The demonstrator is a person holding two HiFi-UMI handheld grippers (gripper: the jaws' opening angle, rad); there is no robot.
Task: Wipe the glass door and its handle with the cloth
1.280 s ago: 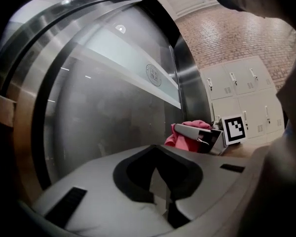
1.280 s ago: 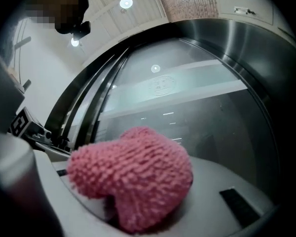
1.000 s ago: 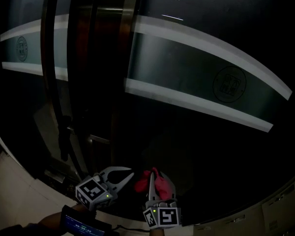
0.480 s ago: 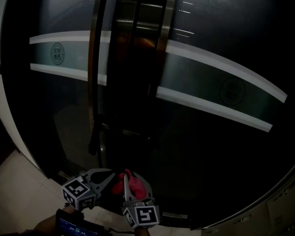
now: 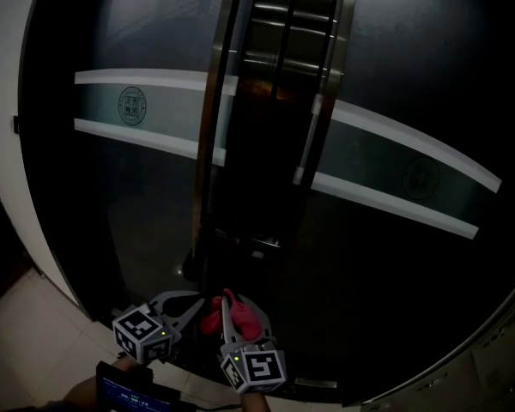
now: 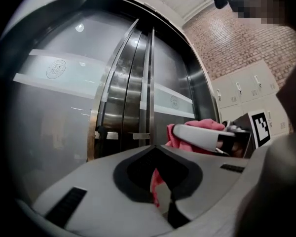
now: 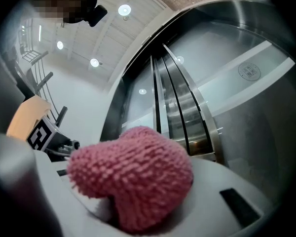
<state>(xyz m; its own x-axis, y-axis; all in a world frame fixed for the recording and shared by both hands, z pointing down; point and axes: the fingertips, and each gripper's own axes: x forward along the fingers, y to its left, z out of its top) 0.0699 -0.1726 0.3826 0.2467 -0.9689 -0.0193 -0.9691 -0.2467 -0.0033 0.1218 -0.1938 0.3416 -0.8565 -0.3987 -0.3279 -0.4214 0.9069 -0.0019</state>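
Cloth [image 5: 229, 314], pink and nubby, bunches at 6 o'clock before the glass door [image 5: 137, 213], clamped in your right gripper [image 5: 227, 305], your left gripper [image 5: 196, 302] closed empty at its 9 o'clock.

The head view is reading very dim, the door [image 5: 137, 196] going near black. Ceiling lamps [image 7: 123, 10] are glaring in the gripper views, reflecting on glass. Fisheye distortion is bending edges; the near cloth [image 7: 133, 181] is blurring.
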